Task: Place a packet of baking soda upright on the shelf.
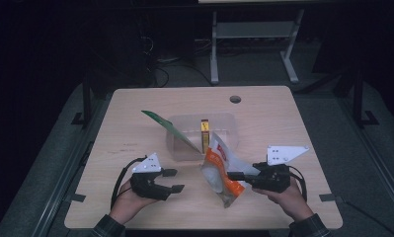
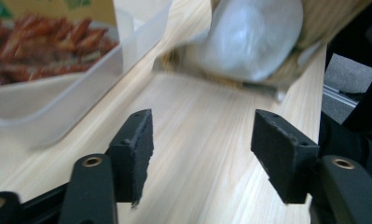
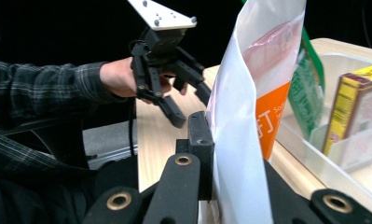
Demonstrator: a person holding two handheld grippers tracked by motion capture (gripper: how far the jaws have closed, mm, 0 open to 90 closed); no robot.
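We note the orange-and-white pouch [image 1: 223,174] held upright just in front of the clear bin [image 1: 219,121], pinched in the right gripper [image 1: 232,175], jaws closed on its edge. It is not yet in the bin, so placing remains. The left gripper [image 1: 174,180] stands left of the pouch, jaws apart, empty. Inside the bin: a green packet [image 1: 167,129] leaning, a yellow box [image 1: 204,134] upright. Tabletop [image 1: 135,103] otherwise bare.

My light wood table [image 1: 135,133] is carrying a clear plastic bin [image 1: 184,148] sitting near the middle, and there's a round cable hole [image 1: 235,99] showing at the far edge.
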